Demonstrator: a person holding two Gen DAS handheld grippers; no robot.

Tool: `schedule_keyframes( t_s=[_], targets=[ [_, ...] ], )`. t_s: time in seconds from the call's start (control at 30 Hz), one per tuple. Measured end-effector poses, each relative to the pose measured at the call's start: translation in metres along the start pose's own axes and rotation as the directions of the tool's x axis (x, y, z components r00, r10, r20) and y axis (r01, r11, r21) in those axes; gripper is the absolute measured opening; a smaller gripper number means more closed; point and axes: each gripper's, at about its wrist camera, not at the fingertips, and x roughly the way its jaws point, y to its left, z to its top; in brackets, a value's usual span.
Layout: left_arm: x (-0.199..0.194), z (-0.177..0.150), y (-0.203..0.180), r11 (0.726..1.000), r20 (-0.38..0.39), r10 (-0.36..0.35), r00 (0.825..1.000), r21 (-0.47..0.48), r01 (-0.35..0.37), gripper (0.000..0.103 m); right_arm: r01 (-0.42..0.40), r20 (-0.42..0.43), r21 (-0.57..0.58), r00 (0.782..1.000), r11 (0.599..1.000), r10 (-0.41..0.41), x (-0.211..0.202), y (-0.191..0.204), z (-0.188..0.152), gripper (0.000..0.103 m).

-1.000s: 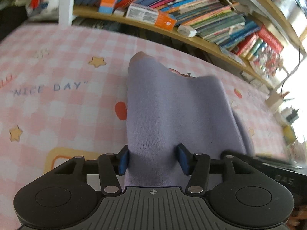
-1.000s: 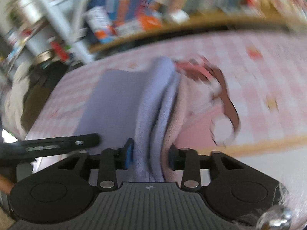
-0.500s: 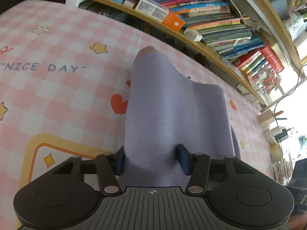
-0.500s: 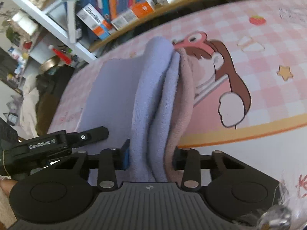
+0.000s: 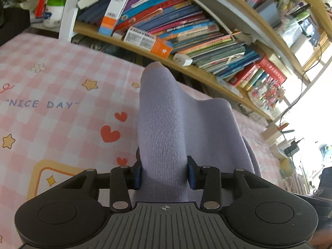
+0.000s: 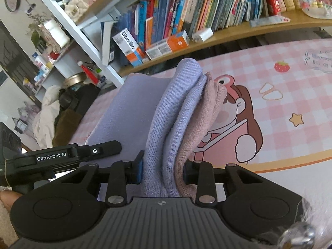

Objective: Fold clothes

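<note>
A lavender knit garment (image 5: 166, 128) hangs bunched between both grippers above a pink checked mat (image 5: 51, 124). My left gripper (image 5: 164, 174) is shut on one thick fold of it, which rises in a hump ahead of the blue pads. In the right wrist view my right gripper (image 6: 161, 172) is shut on several layers of the same garment (image 6: 176, 112), whose inner side shows dusty pink (image 6: 203, 120). A flat lavender panel (image 6: 128, 108) stretches to the left toward the other gripper's black body (image 6: 62, 157).
A wooden bookshelf (image 5: 186, 68) packed with books runs along the far edge of the mat. Boxes and a white charger (image 6: 202, 34) sit on the shelf board. A white shelf unit (image 6: 78, 33) and piled clutter (image 6: 51, 114) stand at the left. The mat (image 6: 290, 95) carries cartoon prints.
Both grippers have risen with the garment and tilted toward the shelves. The right view has steadied from blur. The grip on the cloth is unchanged.
</note>
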Motion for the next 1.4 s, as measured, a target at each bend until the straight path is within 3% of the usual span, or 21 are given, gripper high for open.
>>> schedule_keyframes(
  t_s=[0.77,1.4],
  targets=[
    [-0.015,0.0,-0.009,0.999,0.041,-0.035,0.999,0.022,0.034,0.039,0.012,0.033,-0.013,0.999,1.0,-0.012,-0.017,0.011,-0.003,0.03],
    [-0.022,0.042,0.065,0.992,0.042,-0.128,0.991,0.024,0.127,0.039,0.09,0.075,-0.025,0.993,0.996,-0.088,0.028,0.084,0.012,0.03]
  ],
)
